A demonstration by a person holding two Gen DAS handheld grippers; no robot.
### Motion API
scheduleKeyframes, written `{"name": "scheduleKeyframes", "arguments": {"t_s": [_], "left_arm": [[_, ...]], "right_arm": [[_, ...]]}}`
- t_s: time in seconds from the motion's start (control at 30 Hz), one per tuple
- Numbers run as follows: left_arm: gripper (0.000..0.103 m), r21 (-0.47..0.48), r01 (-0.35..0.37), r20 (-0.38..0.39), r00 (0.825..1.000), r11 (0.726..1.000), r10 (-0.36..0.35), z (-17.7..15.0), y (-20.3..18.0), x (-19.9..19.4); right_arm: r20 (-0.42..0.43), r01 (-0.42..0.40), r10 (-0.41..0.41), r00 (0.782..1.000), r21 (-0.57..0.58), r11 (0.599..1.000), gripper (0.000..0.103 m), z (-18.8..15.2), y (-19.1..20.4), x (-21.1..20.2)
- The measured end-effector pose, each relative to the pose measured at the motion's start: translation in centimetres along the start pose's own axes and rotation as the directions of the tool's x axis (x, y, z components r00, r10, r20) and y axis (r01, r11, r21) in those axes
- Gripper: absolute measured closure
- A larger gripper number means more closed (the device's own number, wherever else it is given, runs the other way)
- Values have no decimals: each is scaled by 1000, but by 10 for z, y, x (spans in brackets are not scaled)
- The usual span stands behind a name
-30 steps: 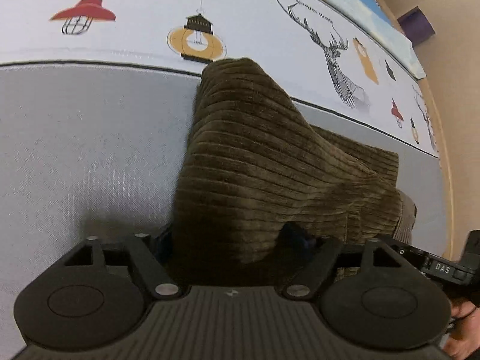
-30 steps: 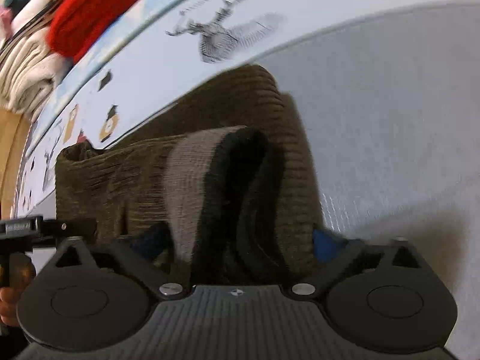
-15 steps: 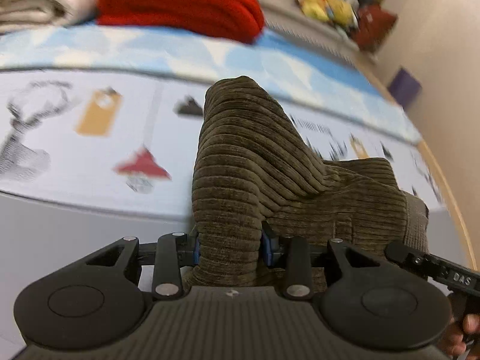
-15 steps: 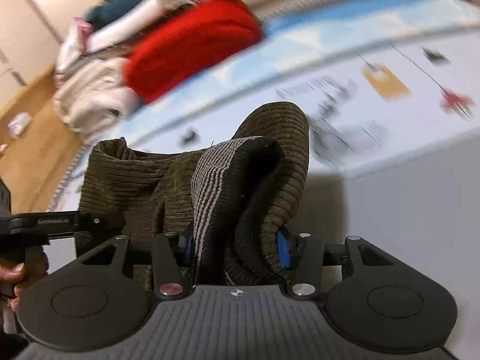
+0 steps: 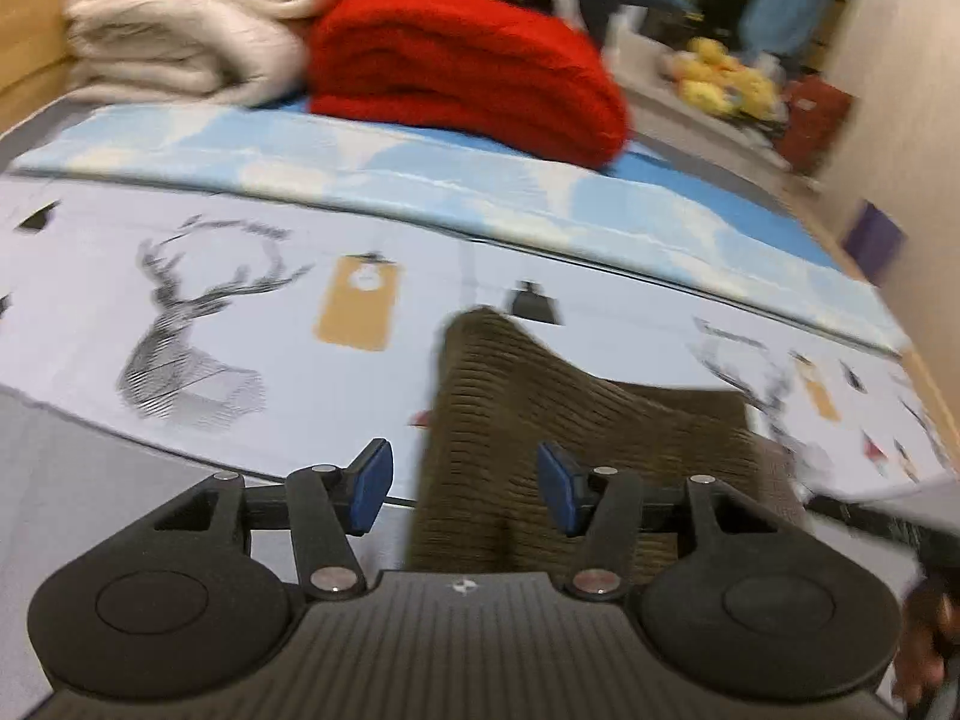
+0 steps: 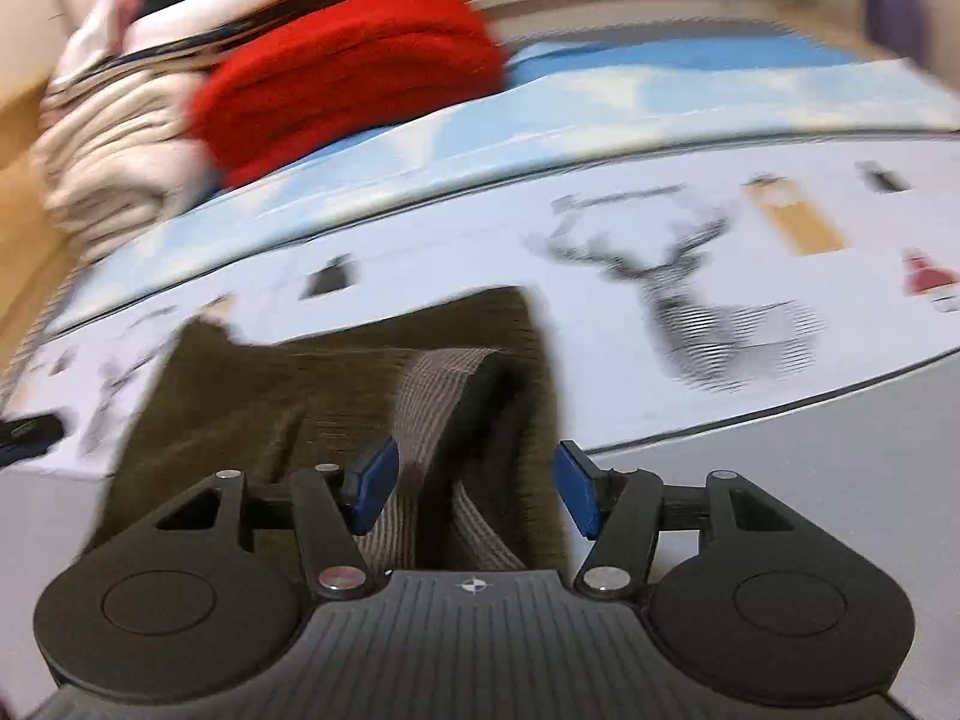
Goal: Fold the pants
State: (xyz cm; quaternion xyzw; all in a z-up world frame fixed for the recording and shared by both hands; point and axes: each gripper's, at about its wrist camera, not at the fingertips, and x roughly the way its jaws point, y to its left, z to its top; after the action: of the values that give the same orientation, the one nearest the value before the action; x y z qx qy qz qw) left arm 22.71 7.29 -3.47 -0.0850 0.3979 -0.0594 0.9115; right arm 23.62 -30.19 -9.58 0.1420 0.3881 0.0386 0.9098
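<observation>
Pants [image 5: 576,420]: dark olive-brown corduroy, thick ribbed wales, bunched into a folded heap on the printed sheet [image 5: 252,324]. In the right wrist view the same pants [image 6: 312,384] show a grey-beige striped knit waistband [image 6: 432,420] with a dark inner opening beside it. The sheet is smooth pale cloth with deer heads, tags and lamp prints; a plain grey textured band [image 6: 810,480] lies nearer the cameras, and a blue-white strip [image 5: 420,168] lies beyond the prints.

Left gripper [image 5: 465,489]: black ribbed body, blue pads [image 5: 372,480]. Jaws apart, having just been opening, and a raised corduroy fold stands between them. The left pad is clear of the cloth; the right pad sits just beside or against it, and blur makes contact hard to tell.

Right gripper [image 6: 474,489]: same build, blue pads [image 6: 576,492] spread, jaws having just been opening. The waistband and a corduroy edge lie between them. The right pad is clear of the fabric; the left pad overlaps the waistband, contact unclear.

Far end of the bed: a folded red knit [image 5: 468,60] and a cream folded blanket [image 5: 186,30], soft and blurred. Yellow objects [image 5: 726,78] behind them are too blurred to identify. The pants' lower part is hidden behind both gripper bodies. A hand [image 5: 930,654] is cut off at the lower right edge of the left wrist view.
</observation>
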Motion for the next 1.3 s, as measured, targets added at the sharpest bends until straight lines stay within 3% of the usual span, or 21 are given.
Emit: {"name": "scheduleKeyframes", "arguments": {"t_s": [0.07,0.13,0.2,0.23,0.3,0.37,0.47,0.53,0.6,0.63,0.7,0.77,0.83,0.9,0.93,1.0,1.07,1.13,1.2,1.27,1.3], "left_arm": [[45,51,60,-34,998,997,-59,-7,-11,0],[47,88,119,-121,987,989,-108,-19,-16,11],[50,153,84,-312,949,985,-33,-40,-21,41],[49,228,50,-334,942,972,30,-51,-26,48],[49,299,32,-298,953,954,61,-54,-39,42],[49,226,20,-278,959,974,45,-48,-33,34],[27,47,-75,-196,977,996,83,-33,-7,24],[24,-65,-97,-243,967,993,78,-34,12,29],[26,-170,-54,-363,932,984,-12,-44,26,46],[31,-244,-25,-382,921,969,-73,-49,32,50],[39,-306,0,-373,920,952,-120,-50,37,49],[50,-362,37,-351,920,931,-173,-48,39,42],[58,-427,129,-307,911,895,-277,-45,42,33],[58,-402,168,-330,891,900,-313,-47,38,34],[52,-375,149,-360,886,915,-292,-47,36,40],[42,-301,83,-375,906,950,-198,-50,29,40],[43,-248,39,-335,934,968,-123,-44,19,30],[45,-104,-23,-249,968,994,-4,-33,1,14],[46,8,9,-177,984,1000,-8,-29,-15,2],[48,88,76,-264,963,993,-51,-40,-26,15],[45,162,62,-322,947,985,-6,-53,-32,28]], "right_arm": [[-10,-62,62,998,19,998,42,1,-4,-6],[-65,-109,109,992,-1,994,41,-4,-1,-2],[-190,-86,73,979,-66,994,41,-15,6,17],[-234,-59,34,972,-99,993,34,-23,7,24],[-255,-42,29,967,-46,998,26,-25,3,27],[-247,-42,42,968,7,999,27,-21,-2,23],[-242,-24,31,970,30,999,23,-19,-7,21],[-264,-15,34,964,74,997,14,-23,-13,26],[-295,-28,72,953,151,988,12,-30,-23,27],[-311,-44,105,945,197,979,12,-31,-29,30],[-325,-65,154,933,269,961,13,-32,-39,33],[-299,-111,208,931,312,944,34,-30,-41,30],[-234,-107,178,956,288,952,56,-21,-37,18],[-167,-85,131,977,256,963,58,-14,-36,9],[-163,-68,111,980,251,966,58,-13,-38,9],[-205,-27,71,976,210,977,57,-16,-34,14],[-187,4,21,982,130,992,55,-15,-22,10],[-151,34,-28,988,34,999,54,-12,-7,1],[-105,23,-26,994,-29,999,54,-11,2,-8],[-148,43,-58,987,-102,994,52,-17,4,0],[-175,71,-93,980,-131,989,48,-21,3,5]]}}
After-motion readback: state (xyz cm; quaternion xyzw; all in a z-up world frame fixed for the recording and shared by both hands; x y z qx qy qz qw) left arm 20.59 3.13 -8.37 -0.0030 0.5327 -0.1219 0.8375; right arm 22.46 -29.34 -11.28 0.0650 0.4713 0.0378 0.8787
